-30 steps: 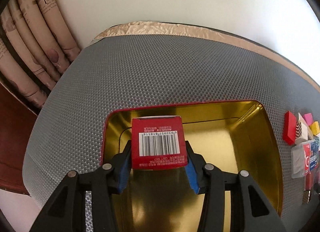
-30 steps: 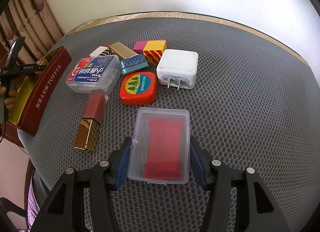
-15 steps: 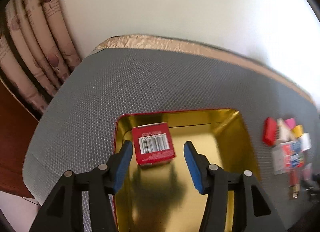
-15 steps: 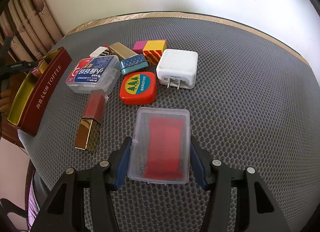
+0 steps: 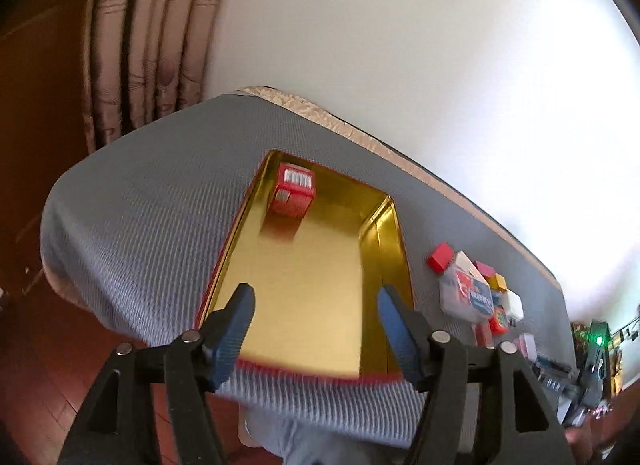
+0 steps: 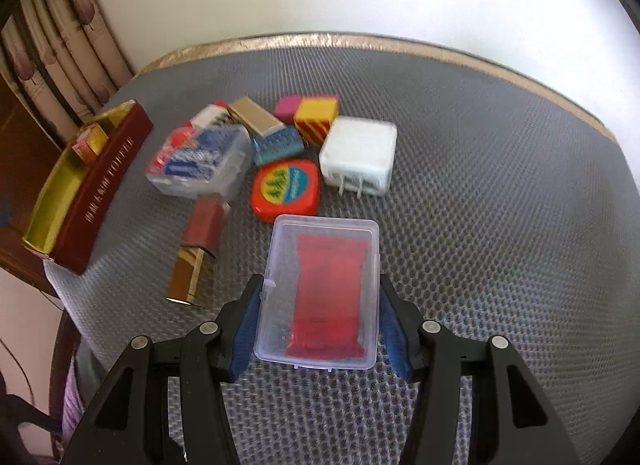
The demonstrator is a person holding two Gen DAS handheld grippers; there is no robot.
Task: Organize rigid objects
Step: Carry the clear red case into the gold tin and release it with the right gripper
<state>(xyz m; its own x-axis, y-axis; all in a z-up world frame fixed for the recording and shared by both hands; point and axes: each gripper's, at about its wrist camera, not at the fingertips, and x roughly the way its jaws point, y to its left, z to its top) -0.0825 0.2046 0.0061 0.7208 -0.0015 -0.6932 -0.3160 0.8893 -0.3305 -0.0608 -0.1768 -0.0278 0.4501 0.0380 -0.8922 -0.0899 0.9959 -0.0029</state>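
My left gripper has just been opening and stands empty, the red carton left in the gold tin's far corner. My right gripper clamps the clear plastic case, long axis pointing away; the tin lies to its left.

Gold tin floor bare before red box

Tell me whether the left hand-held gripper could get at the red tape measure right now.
Probably not directly. The left hand-held gripper hangs open by the gold tin, and the red tape measure lies beyond the clear box of blue packets, hemmed in by other items.
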